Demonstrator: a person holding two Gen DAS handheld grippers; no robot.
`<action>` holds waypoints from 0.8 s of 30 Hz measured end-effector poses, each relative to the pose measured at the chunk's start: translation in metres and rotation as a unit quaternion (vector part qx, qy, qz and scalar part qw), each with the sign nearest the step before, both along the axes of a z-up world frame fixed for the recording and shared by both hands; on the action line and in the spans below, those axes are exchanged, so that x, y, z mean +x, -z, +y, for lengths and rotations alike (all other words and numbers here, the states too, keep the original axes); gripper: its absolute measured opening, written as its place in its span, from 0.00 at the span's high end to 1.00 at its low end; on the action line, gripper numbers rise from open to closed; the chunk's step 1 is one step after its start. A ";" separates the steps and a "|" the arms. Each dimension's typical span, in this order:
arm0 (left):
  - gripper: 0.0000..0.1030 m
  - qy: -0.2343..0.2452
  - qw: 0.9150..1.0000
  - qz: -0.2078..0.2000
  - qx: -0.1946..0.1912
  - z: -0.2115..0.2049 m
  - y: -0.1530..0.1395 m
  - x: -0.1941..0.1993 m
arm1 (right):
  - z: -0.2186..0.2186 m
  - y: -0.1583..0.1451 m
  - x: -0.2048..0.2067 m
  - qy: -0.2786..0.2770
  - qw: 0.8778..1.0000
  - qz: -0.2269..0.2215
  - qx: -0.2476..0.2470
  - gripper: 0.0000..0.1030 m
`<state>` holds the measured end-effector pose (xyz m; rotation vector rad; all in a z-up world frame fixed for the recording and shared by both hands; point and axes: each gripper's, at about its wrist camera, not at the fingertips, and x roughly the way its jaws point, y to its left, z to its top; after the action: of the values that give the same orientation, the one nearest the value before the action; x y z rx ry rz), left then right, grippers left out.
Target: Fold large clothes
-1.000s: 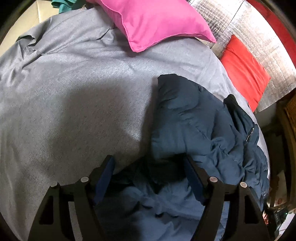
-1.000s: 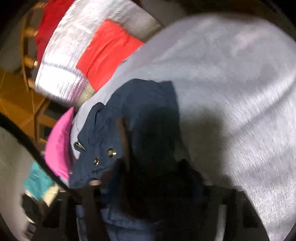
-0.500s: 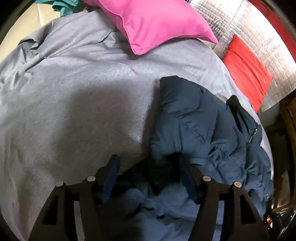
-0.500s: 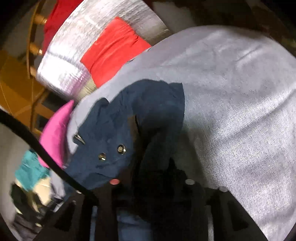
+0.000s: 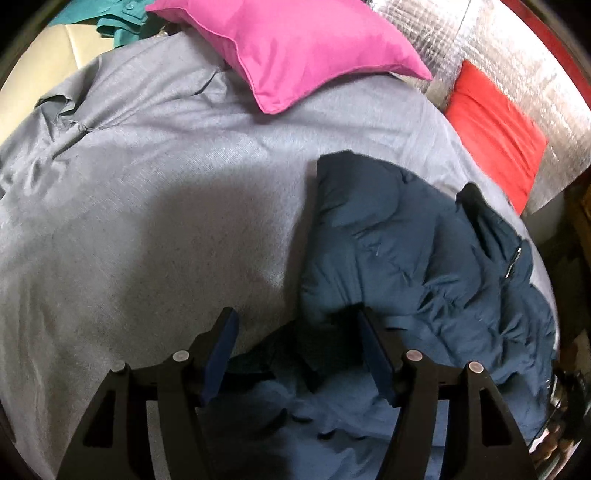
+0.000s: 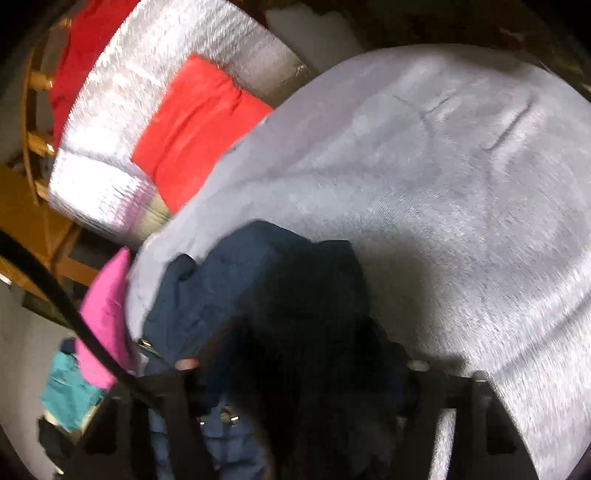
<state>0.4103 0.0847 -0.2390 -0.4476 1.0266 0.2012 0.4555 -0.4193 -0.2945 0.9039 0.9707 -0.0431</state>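
A dark blue puffy jacket [image 5: 424,258] lies crumpled on the grey bed sheet [image 5: 147,203], toward the right side of the bed. My left gripper [image 5: 297,314] hovers open over its near edge. The left pad is above the sheet and the right pad above the jacket, with a dark fold lying loosely between them. In the blurred right wrist view the jacket [image 6: 258,266] bunches up darkly over my right gripper [image 6: 303,354]. Its fingertips are buried in the fabric, so whether the pads press on it is hidden.
A pink pillow [image 5: 303,48] lies at the head of the bed. A red cushion [image 5: 495,125] leans on a silver foil panel [image 5: 480,37] beside it. A teal garment [image 5: 122,18] sits beyond the pillow. A wooden frame [image 6: 37,221] and a black cable [image 6: 55,288] are at the left.
The right wrist view has swung: the jacket's snap buttons dropped to the bottom and more grey sheet shows. The left gripper barely shifted and stays open.
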 end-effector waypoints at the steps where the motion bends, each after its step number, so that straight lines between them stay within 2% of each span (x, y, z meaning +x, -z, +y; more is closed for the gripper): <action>1: 0.35 0.001 1.000 -0.003 0.002 -0.001 -0.001 0.000 | 0.003 -0.003 0.001 -0.002 1.000 0.001 -0.004 0.55; 2: 0.35 0.003 1.000 -0.010 0.006 -0.001 -0.004 -0.001 | 0.004 -0.009 -0.002 -0.006 1.000 -0.007 -0.008 0.63; 3: 0.35 0.004 1.000 -0.015 0.009 -0.002 -0.006 -0.001 | 0.006 -0.014 -0.002 -0.011 1.000 -0.015 -0.017 0.65; 6: 0.35 0.002 1.000 -0.014 0.015 -0.003 -0.004 -0.001 | 0.018 -0.030 -0.007 -0.018 0.996 -0.040 -0.075 0.66; 8: 0.34 0.001 1.000 -0.003 0.019 -0.004 -0.001 0.000 | 0.021 -0.017 -0.002 -0.016 0.996 -0.013 -0.085 0.66; 10: 0.29 0.001 1.000 0.004 0.021 -0.004 0.001 0.000 | 0.018 -0.003 0.000 -0.016 0.997 0.007 -0.070 0.61; 11: 0.27 -0.002 1.000 0.006 0.024 -0.003 0.001 -0.001 | 0.015 -0.004 -0.004 -0.008 0.998 0.005 -0.061 0.55; 12: 0.27 -0.004 1.000 0.007 0.025 -0.003 0.000 -0.001 | 0.012 -0.006 -0.007 0.000 0.998 0.008 -0.055 0.45; 14: 0.27 -0.008 1.000 0.004 0.029 -0.002 -0.006 -0.003 | 0.009 -0.011 -0.014 0.011 0.999 0.011 -0.044 0.37; 18: 0.27 -0.019 0.996 -0.046 0.068 -0.005 -0.033 -0.017 | 0.006 -0.039 -0.048 0.023 0.996 -0.027 -0.076 0.37; 20: 0.27 -0.019 0.991 -0.099 0.087 -0.011 -0.053 -0.028 | 0.013 -0.056 -0.070 0.014 0.994 -0.061 -0.087 0.37; 22: 0.26 -0.002 0.987 -0.138 0.087 -0.021 -0.067 -0.036 | 0.024 -0.070 -0.085 -0.004 0.992 -0.086 -0.095 0.42; 23: 0.26 0.011 0.986 -0.147 0.077 -0.026 -0.068 -0.038 | 0.034 -0.077 -0.093 -0.018 0.989 -0.100 -0.103 0.54; 24: 0.26 0.024 0.986 -0.148 0.067 -0.032 -0.068 -0.037 | 0.043 -0.082 -0.098 -0.034 0.988 -0.111 -0.103 0.62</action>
<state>0.3728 0.0530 -0.1712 -0.3180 0.7264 0.1546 0.3575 -0.3763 -0.2120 0.6681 0.7727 0.0155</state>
